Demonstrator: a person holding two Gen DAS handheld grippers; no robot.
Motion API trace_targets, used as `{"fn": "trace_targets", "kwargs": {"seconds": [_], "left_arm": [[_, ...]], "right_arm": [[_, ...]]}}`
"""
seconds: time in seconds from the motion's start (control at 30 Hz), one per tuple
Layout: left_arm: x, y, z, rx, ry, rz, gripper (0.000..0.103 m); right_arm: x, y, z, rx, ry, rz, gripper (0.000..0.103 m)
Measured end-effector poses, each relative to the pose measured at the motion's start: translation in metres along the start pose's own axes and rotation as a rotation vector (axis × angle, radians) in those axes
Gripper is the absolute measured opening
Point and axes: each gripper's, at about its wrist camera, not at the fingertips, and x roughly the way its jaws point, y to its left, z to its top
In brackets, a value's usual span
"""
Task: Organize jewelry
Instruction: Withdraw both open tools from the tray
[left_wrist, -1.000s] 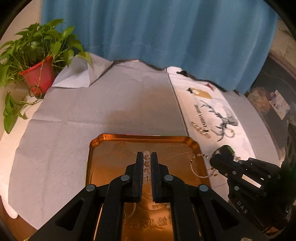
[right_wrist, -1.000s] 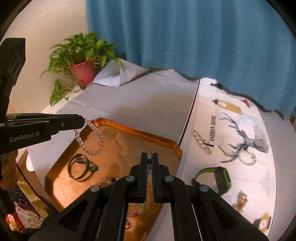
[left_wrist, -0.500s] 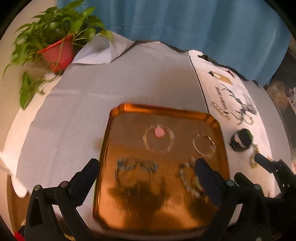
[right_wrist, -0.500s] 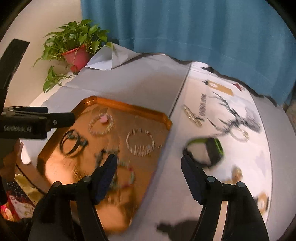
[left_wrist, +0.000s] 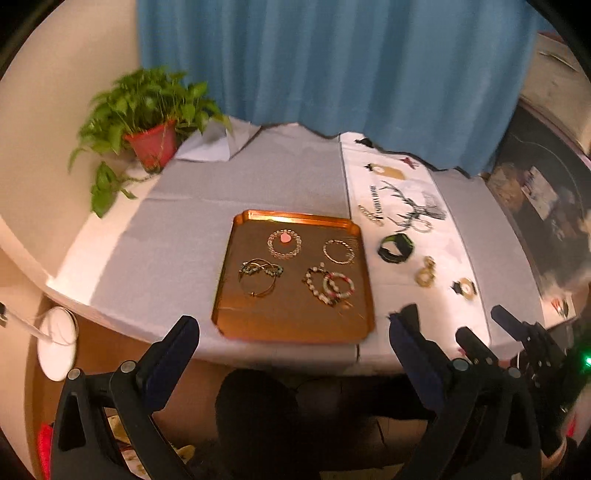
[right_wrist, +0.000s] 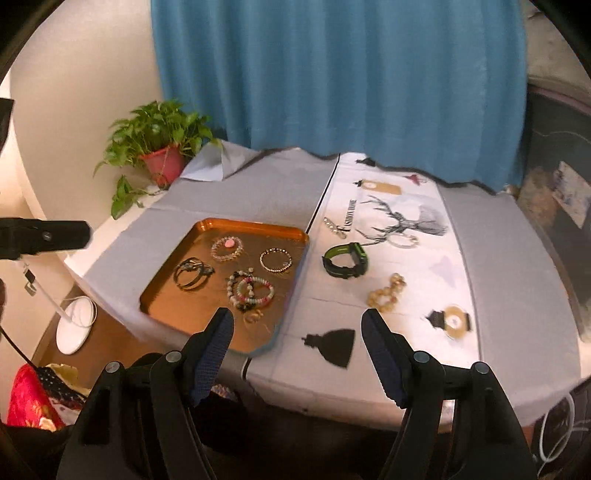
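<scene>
Bracelets, four clusters, lie inside the copper tray (right_wrist: 162, 286), which sits at the table's near edge. Beaded bracelet with pink charm (right_wrist: 226, 248) at 11 o'clock in the tray, gold chain bracelet (right_wrist: 276, 260) at 1, dark bangles (right_wrist: 192, 272) at 9, tangled bead strands (right_wrist: 250, 291) at 5. Black-and-green watch (right_wrist: 345, 260) lies on the white printed cloth (right_wrist: 424, 280), just beside the tray's 3 o'clock rim. Grey cloth (left_wrist: 177, 236) at 9 o'clock is bare. Left gripper (left_wrist: 293, 334) and right gripper (right_wrist: 297, 341) hang off the near edge, jaws wide apart, nothing between them.
</scene>
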Motion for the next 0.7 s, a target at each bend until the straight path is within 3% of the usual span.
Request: {"fn": "trace_targets", "kwargs": {"seconds": [0.17, 0.37, 0.47, 0.7], "left_arm": [[-0.076, -0.006, -0.01, -0.004, -0.063, -0.025, 0.102], [-0.158, -0.017, -0.021, 0.016, -0.163, -0.111, 0.102], [-0.183, -0.027, -0.026, 0.056, -0.211, -0.126, 0.102], [-0.207, -0.039, -0.036, 0.111, -0.239, -0.185, 0.102]], "right_arm": [[-0.047, -0.005, -0.011, 0.0, -0.045, -0.044, 0.072], [-0.09, -0.007, -0.021, -0.005, -0.09, -0.085, 0.073], [-0.101, -0.006, -0.025, -0.001, -0.104, -0.096, 0.073], [-0.119, -0.002, -0.03, -0.003, -0.128, -0.109, 0.073]]}}
